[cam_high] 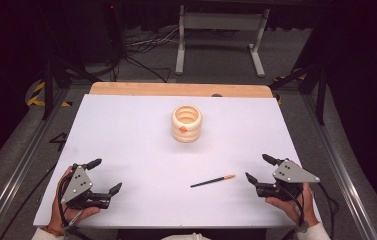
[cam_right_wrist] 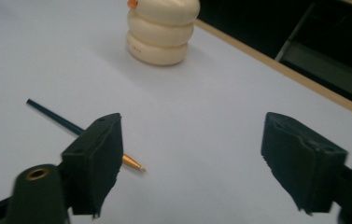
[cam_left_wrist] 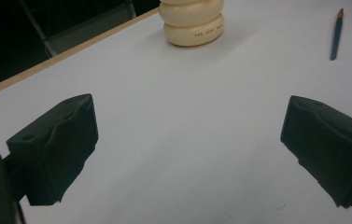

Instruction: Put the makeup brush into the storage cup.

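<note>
Right now the pencil (cam_high: 213,181) lies loose on the white worktop (cam_high: 126,140), near-right of the ribbed cream holder (cam_high: 186,123). Right gripper (cam_high: 258,169), released and empty, should straddle its middle before closing; left gripper (cam_high: 105,176) rests open.

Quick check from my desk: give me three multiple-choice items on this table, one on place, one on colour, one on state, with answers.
1. Where does the pencil lie?
A. inside the holder
B. flat on the table, near the right gripper
C. between the left gripper's jaws

2. What colour is the ribbed holder?
A. cream
B. red
C. black

3. How are the left gripper jaws?
A. shut on the pencil
B. shut, empty
C. open, empty

Answers: 1 B, it rests on the white top beside that gripper; 2 A, pale cream rings; 3 C, bare table shows between them.
</note>
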